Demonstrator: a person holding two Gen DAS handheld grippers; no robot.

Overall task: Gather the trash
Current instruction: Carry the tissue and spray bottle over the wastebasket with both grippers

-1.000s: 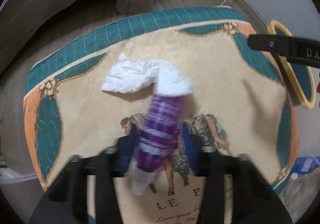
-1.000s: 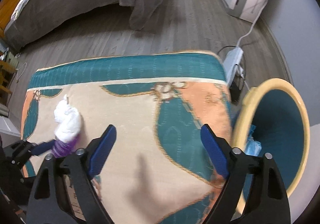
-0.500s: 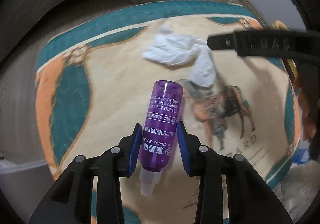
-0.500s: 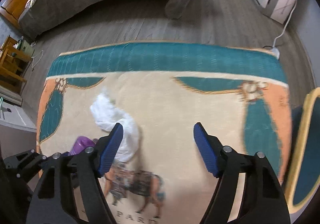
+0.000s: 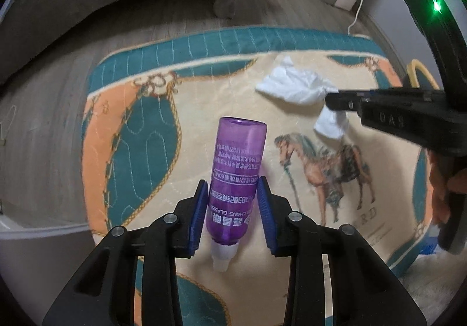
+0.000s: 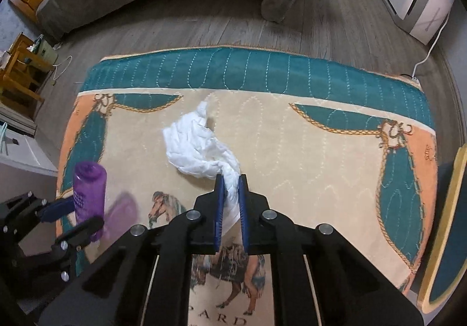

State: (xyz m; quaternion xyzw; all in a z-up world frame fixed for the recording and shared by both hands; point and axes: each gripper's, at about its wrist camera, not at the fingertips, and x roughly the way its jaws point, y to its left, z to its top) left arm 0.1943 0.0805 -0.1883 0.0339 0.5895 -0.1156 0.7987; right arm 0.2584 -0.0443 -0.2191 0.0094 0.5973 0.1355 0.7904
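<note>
Pinching the white tissue (image 6: 201, 148) just closed on beside the printed horse (image 6: 165, 206), the right tongs (image 6: 231, 203) and left tongs (image 5: 232, 206), clamped on the purple bottle (image 5: 236, 177), hold both pieces, leaving binning undone.

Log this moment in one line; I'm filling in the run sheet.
left gripper: shut on purple bottle | right gripper: just closed on white tissue | tissue still on mat

My two wrist cameras look steeply down along my fingers, close above the quilted cloth (image 5: 221, 92), sharing its horse print (image 6: 163, 206) toward six o'clock.
</note>
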